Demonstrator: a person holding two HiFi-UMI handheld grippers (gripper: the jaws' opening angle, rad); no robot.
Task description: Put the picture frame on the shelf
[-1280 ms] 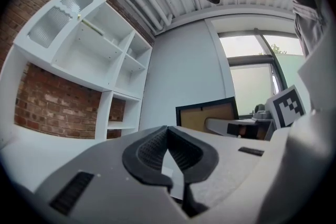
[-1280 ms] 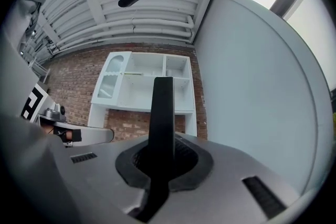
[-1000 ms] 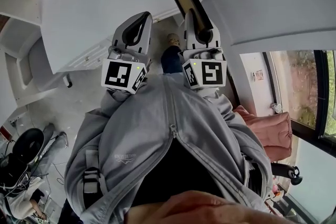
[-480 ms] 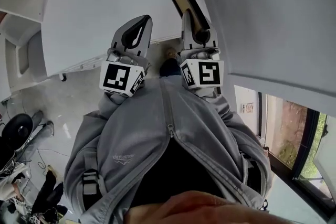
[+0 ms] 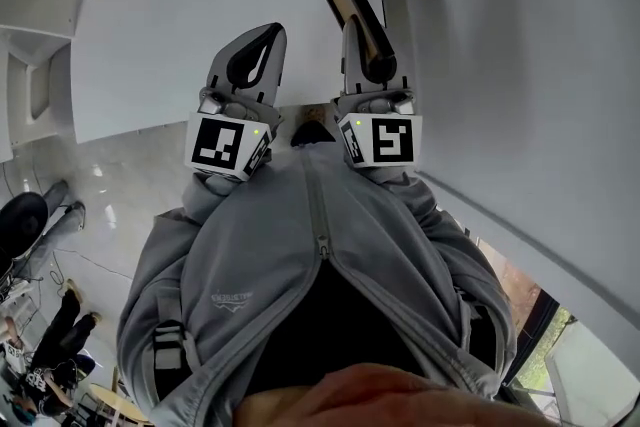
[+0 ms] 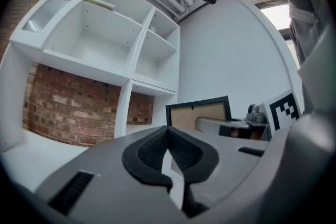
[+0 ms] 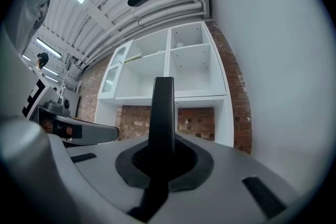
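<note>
Mid-carry, we grip the picture frame (image 7: pixel 161 113) in our right gripper (image 5: pixel 362 40), left gripper (image 5: pixel 266 35) closed empty; next, reach the shelf (image 7: pixel 173 68) ahead of the fingers (image 7: pixel 236 165).

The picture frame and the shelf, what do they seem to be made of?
The picture frame has a matte black rim, wood or plastic, I cannot tell; its back is a flat tan panel, probably fibreboard or card. The shelf looks like smooth white-coated board, laminate or painted wood; small peg holes dot its side walls.
</note>
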